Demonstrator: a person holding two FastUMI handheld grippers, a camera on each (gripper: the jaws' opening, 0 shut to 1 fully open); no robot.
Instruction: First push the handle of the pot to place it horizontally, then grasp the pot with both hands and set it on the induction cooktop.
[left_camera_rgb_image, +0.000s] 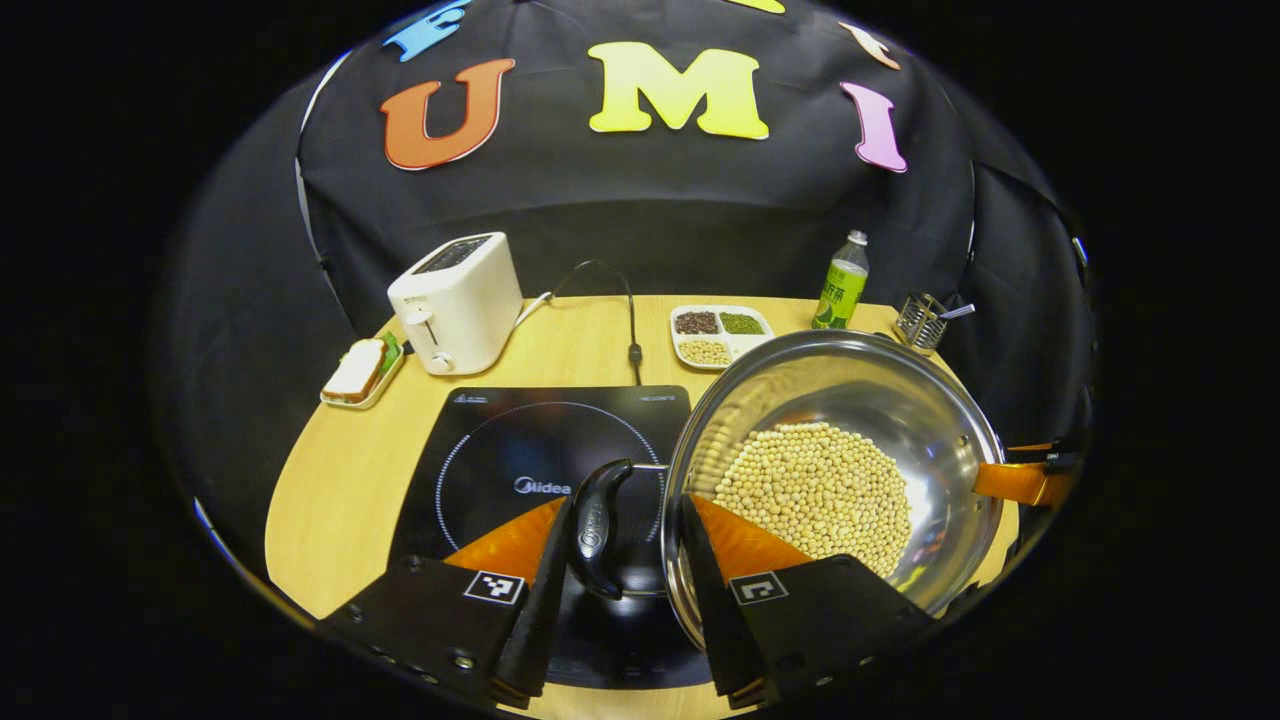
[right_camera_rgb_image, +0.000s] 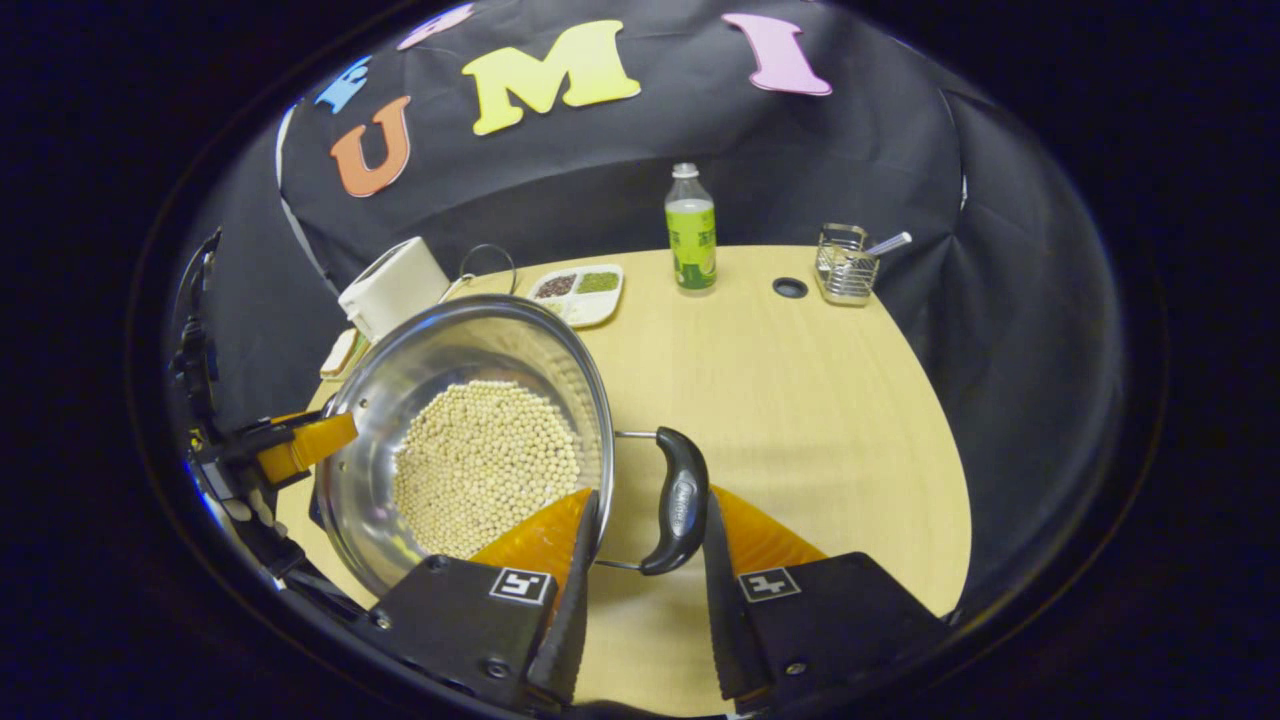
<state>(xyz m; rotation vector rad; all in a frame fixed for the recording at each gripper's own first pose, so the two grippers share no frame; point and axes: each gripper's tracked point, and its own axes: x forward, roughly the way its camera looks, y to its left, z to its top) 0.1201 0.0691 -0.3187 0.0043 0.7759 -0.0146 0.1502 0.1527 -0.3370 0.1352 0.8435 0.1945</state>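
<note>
Toaster (left_camera_rgb_image: 457, 300) crowds cooktop (left_camera_rgb_image: 500, 470) (rear); right tabletop (right_camera_rgb_image: 800, 400) open.

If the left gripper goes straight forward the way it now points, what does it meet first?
Probably the pot's black side handle, which already sits between the left gripper's fingers. Past it lies the induction cooktop, though depth is hard to judge here.

The shiny steel pot (left_camera_rgb_image: 840, 460), its bottom covered with pale round beans, hangs tilted beside the black induction cooktop (left_camera_rgb_image: 520, 450) on the wooden table, a black handle (left_camera_rgb_image: 597, 525) at each side.
</note>
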